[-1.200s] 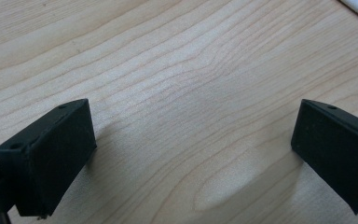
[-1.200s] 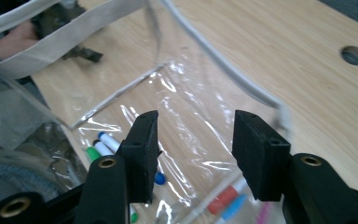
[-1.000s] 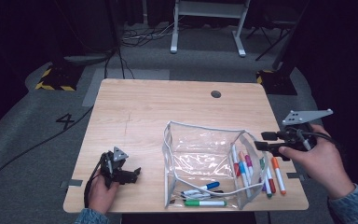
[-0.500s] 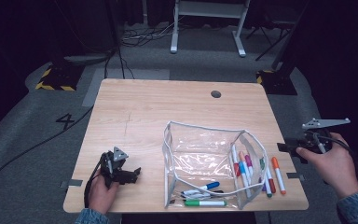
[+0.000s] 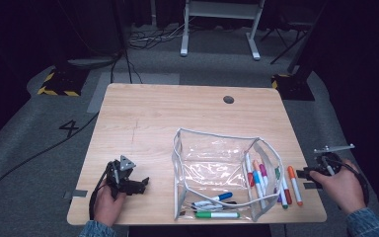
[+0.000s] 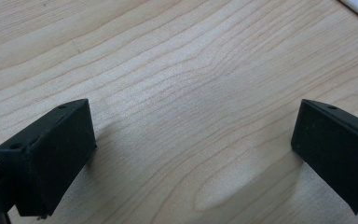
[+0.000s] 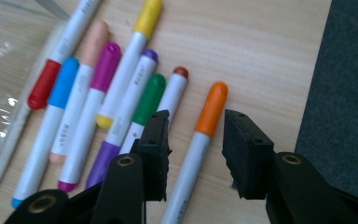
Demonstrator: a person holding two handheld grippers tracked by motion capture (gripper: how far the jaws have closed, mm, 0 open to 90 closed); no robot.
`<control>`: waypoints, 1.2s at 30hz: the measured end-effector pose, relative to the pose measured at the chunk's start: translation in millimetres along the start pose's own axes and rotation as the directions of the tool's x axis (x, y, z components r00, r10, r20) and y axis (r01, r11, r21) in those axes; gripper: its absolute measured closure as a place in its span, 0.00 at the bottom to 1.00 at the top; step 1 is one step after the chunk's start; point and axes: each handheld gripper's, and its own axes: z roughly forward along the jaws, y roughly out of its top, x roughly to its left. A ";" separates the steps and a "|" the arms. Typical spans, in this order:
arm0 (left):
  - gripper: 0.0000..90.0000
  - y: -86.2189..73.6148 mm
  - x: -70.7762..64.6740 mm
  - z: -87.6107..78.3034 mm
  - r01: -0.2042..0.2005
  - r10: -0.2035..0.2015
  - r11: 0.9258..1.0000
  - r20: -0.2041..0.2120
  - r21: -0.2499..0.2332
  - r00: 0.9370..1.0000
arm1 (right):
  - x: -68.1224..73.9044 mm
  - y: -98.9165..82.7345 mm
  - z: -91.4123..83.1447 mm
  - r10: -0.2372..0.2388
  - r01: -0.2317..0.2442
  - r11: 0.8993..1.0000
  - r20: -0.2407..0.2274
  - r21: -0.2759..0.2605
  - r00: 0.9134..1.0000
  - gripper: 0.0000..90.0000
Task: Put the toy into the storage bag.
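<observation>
Having dropped to the surface (image 5: 153,113) edge at four o'clock, the right gripper (image 7: 193,140) is closing its still-apart jaws astride the orange marker (image 7: 200,135), needing centering before clamping.

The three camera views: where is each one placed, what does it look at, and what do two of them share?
High view: above the light wooden table, looking down; both hands, left tool, right tool.
Left gripper view: on the left tool, facing bare wood.
Right gripper view: on the right tool, straddling the orange-capped white marker.
Shared: that marker also shows from above.
</observation>
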 end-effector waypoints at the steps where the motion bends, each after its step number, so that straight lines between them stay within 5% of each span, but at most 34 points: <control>1: 0.00 0.0 0.0 0.0 0.000 0.000 1.000 0.000 0.000 1.000 | -0.8 -3.1 4.8 0.007 -0.007 1.000 -0.002 0.013 1.000 0.68; 14: 0.00 0.0 0.0 0.0 0.000 0.000 1.000 0.000 0.000 1.000 | -5.3 -19.7 45.5 0.039 -0.043 0.988 0.032 0.149 0.999 0.79; 20: 0.00 0.0 0.0 0.0 0.000 0.000 1.000 0.000 0.000 1.000 | -6.3 -18.5 46.6 0.048 -0.058 0.987 0.065 0.152 0.997 0.86; 27: 0.00 0.0 0.0 0.0 0.000 0.000 1.000 0.000 0.000 1.000 | -5.5 -11.6 23.4 0.051 -0.052 0.996 0.020 0.068 0.999 0.86; 36: 0.00 0.0 0.0 0.0 0.000 0.000 1.000 0.000 0.000 1.000 | 11.1 10.3 -25.3 -0.021 0.018 0.998 -0.055 -0.053 0.998 0.86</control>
